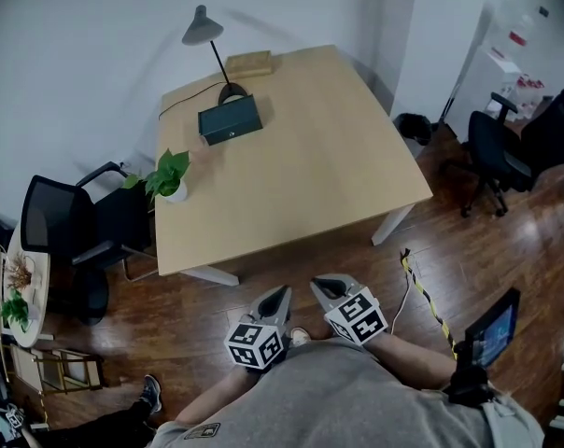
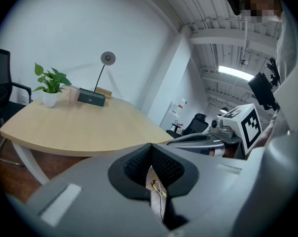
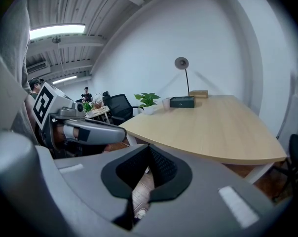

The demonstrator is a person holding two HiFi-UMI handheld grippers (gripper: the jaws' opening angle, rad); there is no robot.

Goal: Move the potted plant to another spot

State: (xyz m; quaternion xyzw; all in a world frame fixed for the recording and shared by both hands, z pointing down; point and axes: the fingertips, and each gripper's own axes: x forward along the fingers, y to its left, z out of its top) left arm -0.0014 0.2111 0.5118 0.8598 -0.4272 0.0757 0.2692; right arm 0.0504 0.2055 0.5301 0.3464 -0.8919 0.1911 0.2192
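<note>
The potted plant [image 1: 170,179], green leaves in a small white pot, stands at the left edge of the wooden table [image 1: 301,166]. It also shows at far left in the left gripper view [image 2: 50,85] and mid-distance in the right gripper view [image 3: 147,102]. My left gripper [image 1: 280,293] and right gripper [image 1: 321,287] are held side by side over the floor in front of the table's near edge, well short of the plant. Both are shut with nothing between the jaws [image 2: 150,147] [image 3: 148,148].
A dark box [image 1: 230,119] and a desk lamp [image 1: 207,35] stand at the table's far left, a wooden block [image 1: 249,62] behind them. Black chairs sit left [image 1: 72,236] and right [image 1: 506,147]. A yellow-black cable [image 1: 422,292] lies on the wood floor.
</note>
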